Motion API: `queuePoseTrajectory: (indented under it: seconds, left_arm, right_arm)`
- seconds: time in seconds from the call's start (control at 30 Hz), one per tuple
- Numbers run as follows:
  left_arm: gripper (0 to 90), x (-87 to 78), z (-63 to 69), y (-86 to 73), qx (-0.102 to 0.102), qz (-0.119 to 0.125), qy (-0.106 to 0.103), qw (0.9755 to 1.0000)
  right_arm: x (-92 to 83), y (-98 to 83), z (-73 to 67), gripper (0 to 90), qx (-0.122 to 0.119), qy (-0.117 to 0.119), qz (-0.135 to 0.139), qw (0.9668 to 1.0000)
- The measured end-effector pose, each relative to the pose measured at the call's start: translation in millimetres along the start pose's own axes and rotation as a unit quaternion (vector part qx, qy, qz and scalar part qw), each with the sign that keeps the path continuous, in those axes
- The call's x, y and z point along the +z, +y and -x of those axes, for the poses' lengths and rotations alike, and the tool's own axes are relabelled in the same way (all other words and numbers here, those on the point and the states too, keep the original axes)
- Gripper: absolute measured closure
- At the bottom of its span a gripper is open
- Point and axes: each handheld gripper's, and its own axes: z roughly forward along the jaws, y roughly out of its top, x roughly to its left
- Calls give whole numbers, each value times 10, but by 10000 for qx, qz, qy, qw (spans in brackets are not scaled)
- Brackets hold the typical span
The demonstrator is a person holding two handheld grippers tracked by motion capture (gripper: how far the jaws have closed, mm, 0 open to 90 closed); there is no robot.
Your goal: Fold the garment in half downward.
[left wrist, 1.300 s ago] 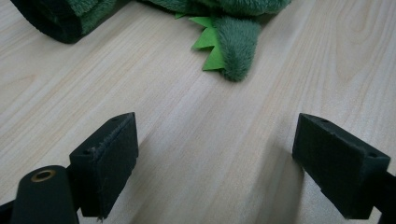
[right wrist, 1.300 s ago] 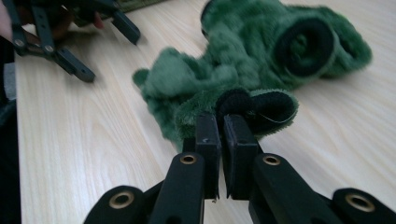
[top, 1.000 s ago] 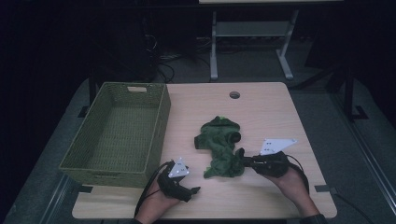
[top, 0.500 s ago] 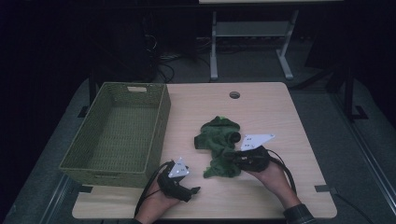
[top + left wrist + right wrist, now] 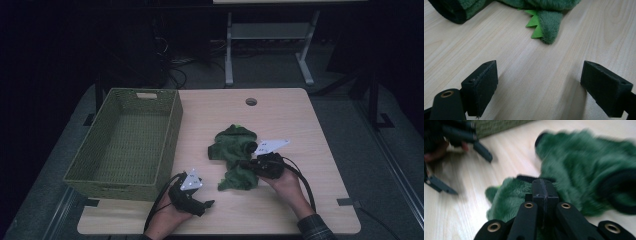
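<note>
A crumpled green plush garment [image 5: 235,145] with black cuffs and light-green spikes lies mid-table. My right gripper [image 5: 243,163] reaches in from the right, its tips lying on the garment's lower fold [image 5: 506,195]. Its jaws have just been closing and now meet pad to pad [image 5: 544,187], with no cloth visible between them. My left gripper [image 5: 207,204] rests low near the table's front edge with its jaws wide apart [image 5: 546,82] over bare wood. The garment's spiked tail [image 5: 549,27] lies just beyond them. In the right gripper view, the left gripper [image 5: 472,176] shows at the upper left.
A green woven basket [image 5: 115,182] stands empty on the table's left side, next to the left hand. The wooden table [image 5: 310,130] has a cable hole [image 5: 251,102] near its far edge. Cables trail from both grippers toward the front.
My right hand has slid left, from the garment's right edge onto its lower fold. The left gripper has stayed put, and the garment has barely shifted.
</note>
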Motion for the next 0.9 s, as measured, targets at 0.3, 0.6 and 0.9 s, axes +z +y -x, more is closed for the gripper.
queuePoseTrajectory:
  seconds: [0.3,0.6,0.9]
  left_arm:
    - [135,3,7,-3,-48,6,-26,10000]
    - [136,2,2,-2,-24,7,-33,10000]
    - [145,-5,4,16,-195,-16,-22,9998]
  right_arm:
    - [163,-123,-40,900,157,252,-416,9987]
    - [112,-211,-211,900,215,353,-633,9971]
    - [-90,-109,-222,727,66,96,-209,9997]
